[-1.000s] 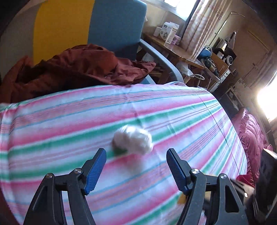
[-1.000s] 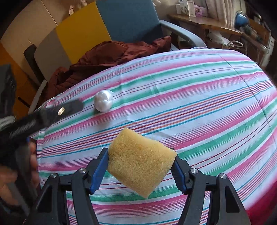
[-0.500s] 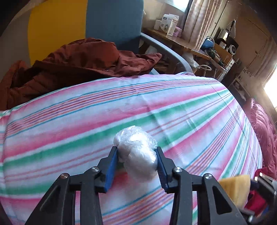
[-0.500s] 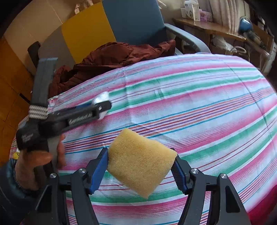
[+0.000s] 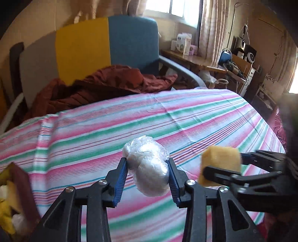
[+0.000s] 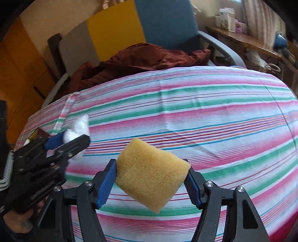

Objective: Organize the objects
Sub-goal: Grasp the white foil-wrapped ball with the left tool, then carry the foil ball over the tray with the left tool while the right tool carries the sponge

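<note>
left claw [image 5: 148,170] pinches wrapped ball [image 5: 147,165], frame centre, lifted for sorting | right claw [image 6: 151,176] pinches sponge [image 6: 151,172], lower centre | I hold both above striped sheet [image 6: 204,115]

A striped cloth [image 5: 167,115] in pink, green and white covers the bed. Behind it stands a blue and yellow armchair [image 5: 130,41] heaped with dark red fabric [image 5: 104,82]. Daylight enters a curtained window [image 5: 167,8] above a cluttered wooden desk [image 5: 195,59].
</note>
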`<state>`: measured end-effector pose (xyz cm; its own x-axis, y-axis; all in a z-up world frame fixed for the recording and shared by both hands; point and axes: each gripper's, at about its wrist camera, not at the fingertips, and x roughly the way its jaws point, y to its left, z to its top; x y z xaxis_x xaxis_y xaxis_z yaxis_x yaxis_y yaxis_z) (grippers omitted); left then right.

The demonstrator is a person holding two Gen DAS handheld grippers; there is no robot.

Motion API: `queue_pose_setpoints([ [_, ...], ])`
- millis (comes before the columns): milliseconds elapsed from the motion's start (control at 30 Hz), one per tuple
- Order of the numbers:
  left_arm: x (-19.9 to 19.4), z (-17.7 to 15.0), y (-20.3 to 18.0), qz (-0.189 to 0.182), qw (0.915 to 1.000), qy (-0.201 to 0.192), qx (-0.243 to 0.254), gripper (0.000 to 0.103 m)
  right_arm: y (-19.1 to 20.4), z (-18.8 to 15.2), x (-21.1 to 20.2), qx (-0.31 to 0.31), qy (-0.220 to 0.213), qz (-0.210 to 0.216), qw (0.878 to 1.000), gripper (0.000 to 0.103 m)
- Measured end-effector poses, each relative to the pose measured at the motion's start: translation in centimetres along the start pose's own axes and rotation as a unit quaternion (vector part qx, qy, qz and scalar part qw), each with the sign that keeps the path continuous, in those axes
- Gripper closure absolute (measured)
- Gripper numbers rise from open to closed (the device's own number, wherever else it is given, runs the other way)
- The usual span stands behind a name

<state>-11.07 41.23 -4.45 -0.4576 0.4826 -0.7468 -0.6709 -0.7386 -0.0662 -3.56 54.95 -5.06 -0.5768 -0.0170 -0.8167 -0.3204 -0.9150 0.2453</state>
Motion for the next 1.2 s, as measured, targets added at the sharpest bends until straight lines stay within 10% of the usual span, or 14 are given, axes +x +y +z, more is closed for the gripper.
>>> queue_pose_setpoints([
  [1200,-17.0,-8.4,8.8,0.089,0.9926,-0.06,-0.058,0.061,10.4,-3.2,1.1,-0.071,0.024,0.024,0.997,0.035],
])
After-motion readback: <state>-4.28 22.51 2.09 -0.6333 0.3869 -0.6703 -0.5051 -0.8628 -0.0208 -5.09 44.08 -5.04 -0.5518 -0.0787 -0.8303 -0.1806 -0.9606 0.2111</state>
